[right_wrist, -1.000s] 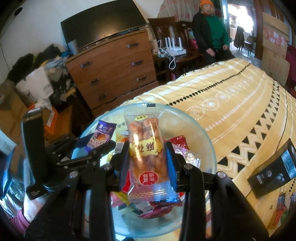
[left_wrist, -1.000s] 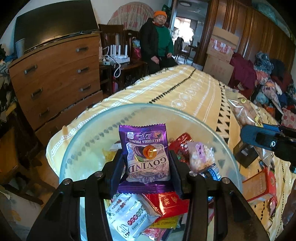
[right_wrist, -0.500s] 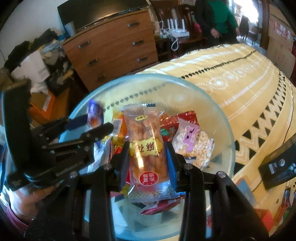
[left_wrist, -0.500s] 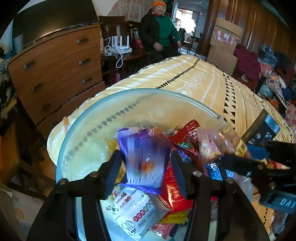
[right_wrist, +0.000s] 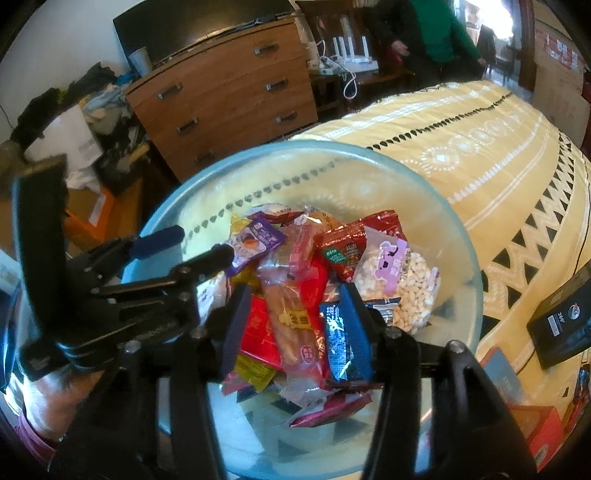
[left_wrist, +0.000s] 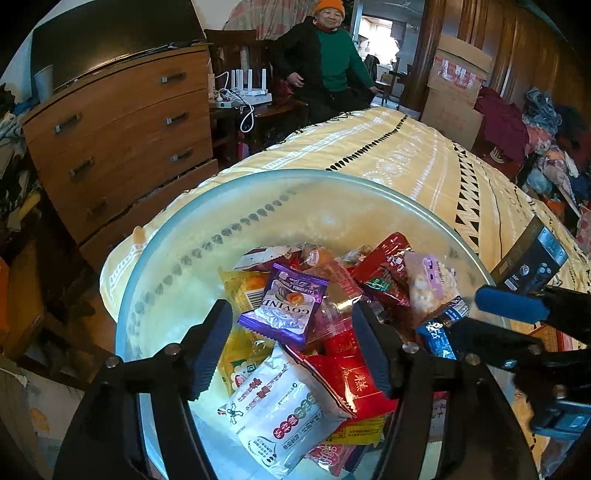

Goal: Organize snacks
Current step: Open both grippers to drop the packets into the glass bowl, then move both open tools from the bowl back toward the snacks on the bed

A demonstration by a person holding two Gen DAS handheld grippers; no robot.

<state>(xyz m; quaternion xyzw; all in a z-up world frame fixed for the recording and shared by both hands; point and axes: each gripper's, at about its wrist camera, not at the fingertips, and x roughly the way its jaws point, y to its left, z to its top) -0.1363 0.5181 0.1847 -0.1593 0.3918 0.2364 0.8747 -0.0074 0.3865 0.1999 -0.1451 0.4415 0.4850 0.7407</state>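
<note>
Both packets have dropped into the glass bowl [left_wrist: 155, 280] as the left gripper [left_wrist: 291, 347] and right gripper [right_wrist: 291, 325] jaws were opening, now released; best lift straight up clear of the pile.

Cluttered room: wooden chest of drawers [left_wrist: 122, 136] against white wall [right_wrist: 55, 48], yellow patterned tablecloth [left_wrist: 399, 162], bright doorway [left_wrist: 380, 29].
</note>
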